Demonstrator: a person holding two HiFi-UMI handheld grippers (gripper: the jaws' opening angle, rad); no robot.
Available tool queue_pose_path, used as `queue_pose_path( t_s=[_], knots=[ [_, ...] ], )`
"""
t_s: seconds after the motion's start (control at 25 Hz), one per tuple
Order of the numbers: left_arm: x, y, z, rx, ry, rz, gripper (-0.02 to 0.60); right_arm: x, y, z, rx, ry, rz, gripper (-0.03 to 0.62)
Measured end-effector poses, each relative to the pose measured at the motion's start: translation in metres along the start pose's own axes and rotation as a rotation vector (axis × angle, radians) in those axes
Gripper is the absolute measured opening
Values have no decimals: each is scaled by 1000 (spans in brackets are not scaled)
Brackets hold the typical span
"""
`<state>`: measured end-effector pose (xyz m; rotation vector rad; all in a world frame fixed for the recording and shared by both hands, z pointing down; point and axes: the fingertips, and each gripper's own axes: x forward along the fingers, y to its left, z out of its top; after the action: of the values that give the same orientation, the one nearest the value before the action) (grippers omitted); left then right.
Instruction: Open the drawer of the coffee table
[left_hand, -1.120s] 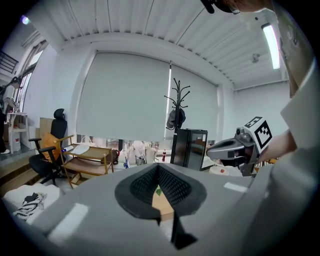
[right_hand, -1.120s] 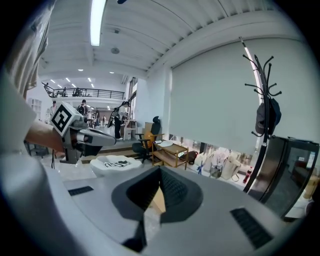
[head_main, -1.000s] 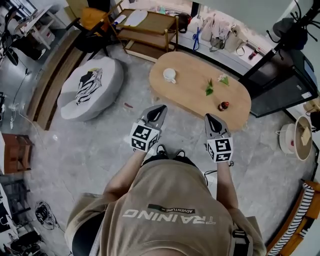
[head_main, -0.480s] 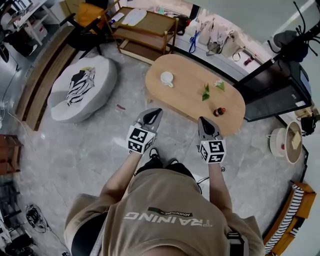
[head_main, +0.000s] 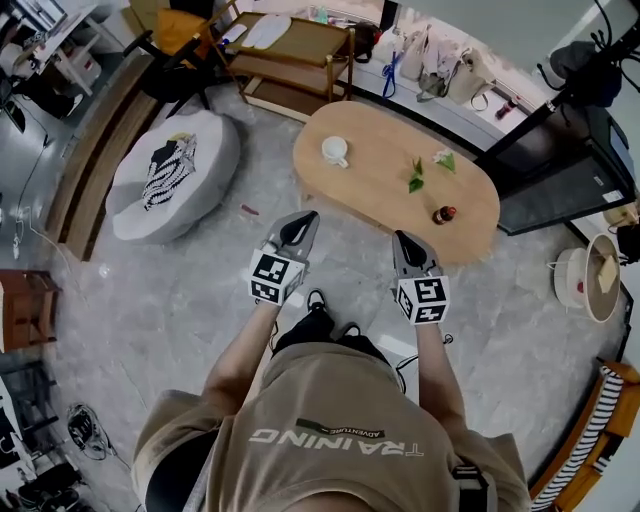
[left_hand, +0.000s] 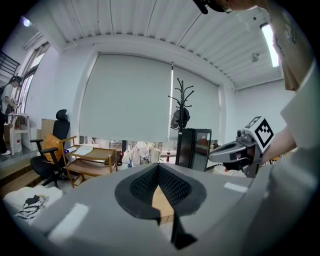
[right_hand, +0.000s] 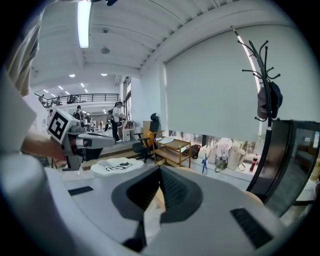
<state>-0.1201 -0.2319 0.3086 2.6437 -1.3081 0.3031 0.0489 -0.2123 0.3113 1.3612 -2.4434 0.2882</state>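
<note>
1. Head view: an oval wooden coffee table (head_main: 470, 215) stands on the grey floor (head_main: 200, 290) just ahead of the person. Its drawer cannot be made out.
2. On its surface sit a white cup (head_main: 337, 151), a green sprig (head_main: 417, 182) and a small dark-red item (head_main: 443, 214).
3. Left gripper (head_main: 304, 222) and right gripper (head_main: 402, 240) point toward the table's near edge, fingers clenched on nothing.
4. Printed on the person's tan shirt (head_main: 340, 400), upside down from here, is "TRAINING", with a small "ADVENTURE" tag.

A white cup (head_main: 336, 151) sits left on the oval wooden coffee table (head_main: 380, 185), a small dark jar (head_main: 444, 214) right; round grey pouffe (head_main: 175, 175) left of it, wooden shelf trolley (head_main: 300, 45) behind
</note>
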Motion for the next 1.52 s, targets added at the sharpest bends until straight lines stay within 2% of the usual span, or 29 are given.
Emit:
queue_pose_path(
  t_s=[0.2,0.44,0.56,0.84,1.0,1.24,1.36,1.52],
  knots=[
    [10,-4,-15,-54,23,41,6,2,-12,-21,2,-13,4,5],
    [39,-7,-39,-39,5,56,6,12,-29,-52,11,-13,58,5],
    [54,4,-66,-12,6,71,6,34,-34,-81,31,-25,58,5],
    [99,31,-181,-30,1,84,6,98,-37,-185,-5,-54,50,5],
    [130,53,-270,-21,20,129,6,149,-41,-267,-38,-64,78,5],
    [171,84,-388,6,-36,151,6,216,-50,-366,-89,-124,55,5],
    [189,96,-436,8,-73,158,6,242,-51,-404,-107,-169,46,5],
    [203,109,-484,42,-73,176,6,262,-47,-435,-87,-244,36,5]
  ],
)
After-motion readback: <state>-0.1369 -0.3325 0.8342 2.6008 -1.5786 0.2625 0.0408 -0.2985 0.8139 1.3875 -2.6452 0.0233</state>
